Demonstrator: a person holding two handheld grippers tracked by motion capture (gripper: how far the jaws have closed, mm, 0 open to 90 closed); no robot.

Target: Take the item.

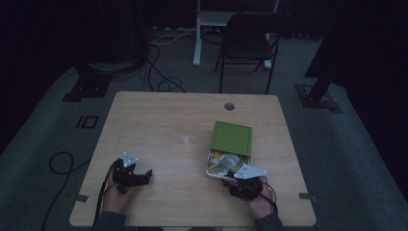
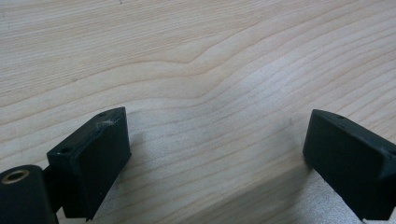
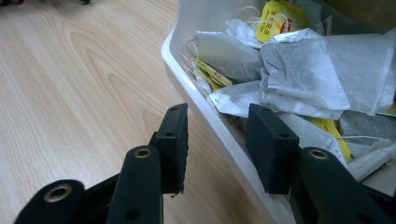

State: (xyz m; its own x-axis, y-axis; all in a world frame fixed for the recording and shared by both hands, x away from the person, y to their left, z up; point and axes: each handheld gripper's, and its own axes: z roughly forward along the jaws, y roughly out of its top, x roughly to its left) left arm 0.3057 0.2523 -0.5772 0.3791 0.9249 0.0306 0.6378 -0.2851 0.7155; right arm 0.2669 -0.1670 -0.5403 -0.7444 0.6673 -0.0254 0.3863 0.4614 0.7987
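Observation:
A white box stands at the table's right front, its green lid flipped open behind it. Inside lie several tea bags with yellow tags and strings. My right gripper is at the box's near corner, open, its jaws straddling the white rim: one jaw outside over the wood, one inside by the bags. No pad presses on anything. In the high view this right gripper touches the box's front edge. My left gripper rests at the left front, open over bare wood.
A small clear object sits mid-table, left of the lid. The wooden table has a cable hole at the back. A dark chair and floor cables lie beyond the far edge.

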